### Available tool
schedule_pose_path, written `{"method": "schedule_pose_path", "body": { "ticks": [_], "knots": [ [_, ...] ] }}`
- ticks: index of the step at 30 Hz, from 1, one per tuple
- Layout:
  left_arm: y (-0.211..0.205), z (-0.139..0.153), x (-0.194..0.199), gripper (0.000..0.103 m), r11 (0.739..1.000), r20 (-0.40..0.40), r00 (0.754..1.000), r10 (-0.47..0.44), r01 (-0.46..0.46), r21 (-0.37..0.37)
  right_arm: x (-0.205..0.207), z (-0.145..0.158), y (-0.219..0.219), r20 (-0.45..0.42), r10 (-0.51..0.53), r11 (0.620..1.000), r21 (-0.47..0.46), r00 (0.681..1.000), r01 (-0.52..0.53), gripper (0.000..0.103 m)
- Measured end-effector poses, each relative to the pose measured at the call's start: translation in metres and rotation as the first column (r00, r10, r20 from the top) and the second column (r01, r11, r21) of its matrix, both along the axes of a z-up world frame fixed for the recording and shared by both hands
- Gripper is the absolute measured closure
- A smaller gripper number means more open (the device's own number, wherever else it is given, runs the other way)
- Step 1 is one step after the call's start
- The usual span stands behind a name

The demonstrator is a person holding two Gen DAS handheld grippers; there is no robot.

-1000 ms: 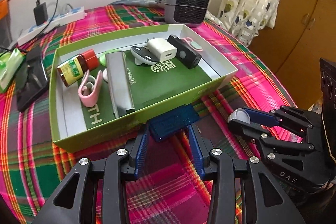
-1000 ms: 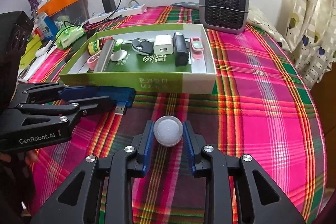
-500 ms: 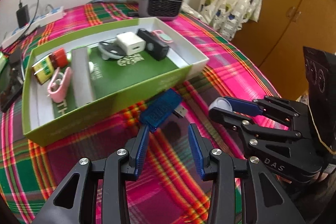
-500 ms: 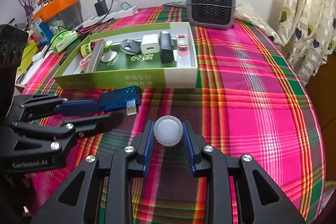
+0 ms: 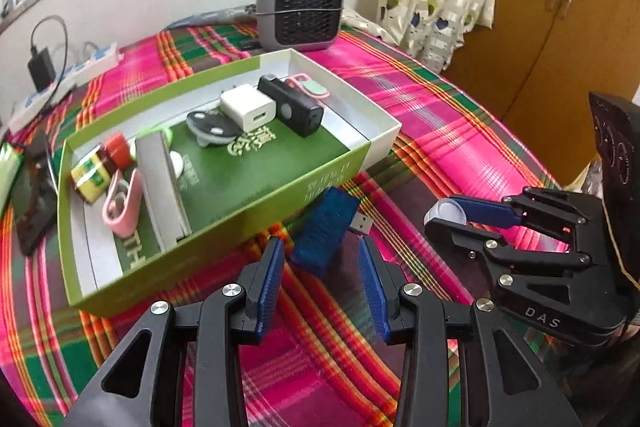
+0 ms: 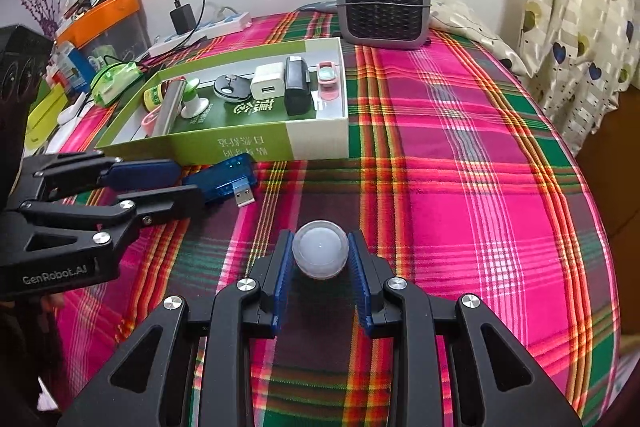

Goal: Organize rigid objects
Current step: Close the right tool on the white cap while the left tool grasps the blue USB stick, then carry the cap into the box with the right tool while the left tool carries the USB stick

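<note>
The blue USB device lies on the plaid cloth just beside the near wall of the green box, its metal plug pointing right. It sits just ahead of the left gripper, whose jaws stand wide apart and empty, one fingertip on each side of the device's near end; contact cannot be confirmed. The right gripper is to the right, clamped on a white dome-shaped puck held between both pads. The box holds a white charger and a black unit.
</note>
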State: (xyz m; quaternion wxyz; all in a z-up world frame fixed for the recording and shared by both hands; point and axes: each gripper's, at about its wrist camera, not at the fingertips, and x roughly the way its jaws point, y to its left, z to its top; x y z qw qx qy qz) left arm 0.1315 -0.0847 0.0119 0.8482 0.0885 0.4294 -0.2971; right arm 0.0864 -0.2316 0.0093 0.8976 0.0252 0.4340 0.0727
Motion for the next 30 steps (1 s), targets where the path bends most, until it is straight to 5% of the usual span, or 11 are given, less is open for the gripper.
{"method": "schedule_pose_path", "body": {
  "ticks": [30],
  "knots": [
    [-0.017, -0.012, 0.011, 0.065, 0.998, 0.014, 1.000, -0.002, 0.002, 0.056, -0.002, 0.000, -0.012, 0.005, 0.001, 0.999, 0.033, 1.000, -0.001, 0.074]
  ]
}}
